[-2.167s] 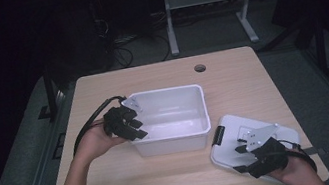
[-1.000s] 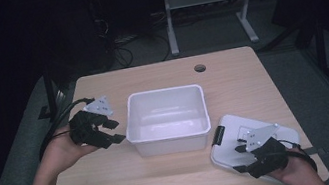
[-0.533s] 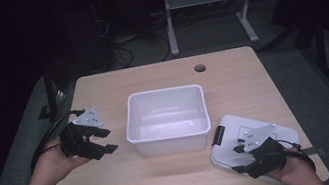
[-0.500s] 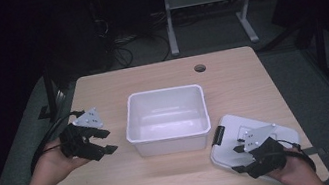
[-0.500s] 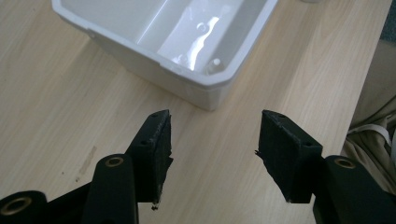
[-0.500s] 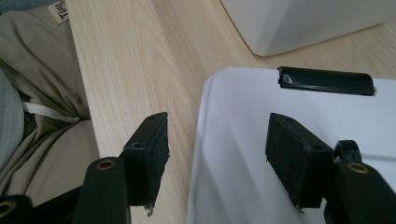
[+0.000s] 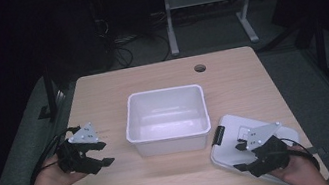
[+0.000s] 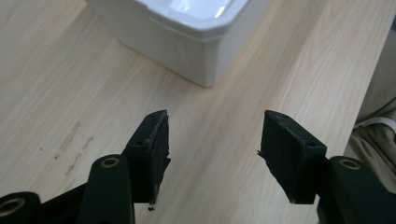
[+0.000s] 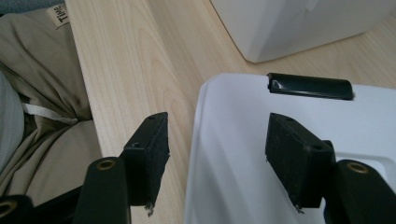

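A white plastic bin (image 7: 166, 117) stands empty and uncovered at the middle of the wooden table (image 7: 150, 79). Its white lid (image 7: 229, 142), with a black latch (image 7: 218, 135), lies flat at the front right. My right gripper (image 7: 238, 157) rests open over the lid, and in the right gripper view the lid's (image 9: 243, 154) near edge runs between the jaws of the right gripper (image 9: 215, 144). My left gripper (image 7: 105, 153) hangs open over bare wood left of the bin. In the left gripper view the left gripper (image 8: 212, 140) holds nothing, with the bin's corner (image 8: 187, 28) ahead.
A round cable hole (image 7: 200, 68) sits in the table's far right part. The front edge of the table and the person's trousers (image 9: 37, 93) lie close to my right gripper. A desk frame (image 7: 208, 4) stands on the floor beyond the table.
My left gripper has left the bin's left wall and moved left and toward the front of the table. The right gripper and the lid have stayed put.
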The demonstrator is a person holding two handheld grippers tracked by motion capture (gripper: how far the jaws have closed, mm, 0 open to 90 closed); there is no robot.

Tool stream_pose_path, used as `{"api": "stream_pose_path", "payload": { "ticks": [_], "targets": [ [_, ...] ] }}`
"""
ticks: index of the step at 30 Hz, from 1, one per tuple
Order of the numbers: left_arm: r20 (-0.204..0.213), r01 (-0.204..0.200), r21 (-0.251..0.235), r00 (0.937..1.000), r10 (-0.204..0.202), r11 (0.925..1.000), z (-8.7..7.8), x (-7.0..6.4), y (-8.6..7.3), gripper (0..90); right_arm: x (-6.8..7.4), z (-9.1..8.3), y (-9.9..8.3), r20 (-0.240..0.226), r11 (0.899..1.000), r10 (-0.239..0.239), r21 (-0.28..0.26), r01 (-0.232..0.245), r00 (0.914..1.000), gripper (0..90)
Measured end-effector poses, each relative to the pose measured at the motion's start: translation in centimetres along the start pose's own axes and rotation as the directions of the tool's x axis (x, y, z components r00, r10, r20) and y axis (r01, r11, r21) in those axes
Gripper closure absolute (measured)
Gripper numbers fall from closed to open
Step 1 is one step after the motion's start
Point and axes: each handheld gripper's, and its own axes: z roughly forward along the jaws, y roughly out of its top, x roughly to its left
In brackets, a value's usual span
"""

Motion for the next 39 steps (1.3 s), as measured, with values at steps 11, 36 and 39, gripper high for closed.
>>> {"api": "stream_pose_path", "payload": {
  "ticks": [11,36,39],
  "targets": [
    [-0.002,0.019,-0.013,0.9998,-0.019,0.9997,1.4,-0.8,-2.0,37.4,-0.2,-1.3,0.3,0.035,1.000,0.000,0.004,0.000,0.9994,38.9],
    [-0.009,0.055,-0.030,0.9984,-0.056,0.9980,3.6,-1.9,-4.7,32.5,-2.8,-2.0,-0.6,0.081,0.997,0.043,0.055,-0.047,0.9958,42.5],
    [-0.008,0.049,-0.025,0.9988,-0.049,0.9985,3.9,-2.0,-5.0,32.4,-3.1,-2.0,-0.8,0.082,0.997,0.050,0.058,-0.055,0.9953,43.9]
  ]
}}
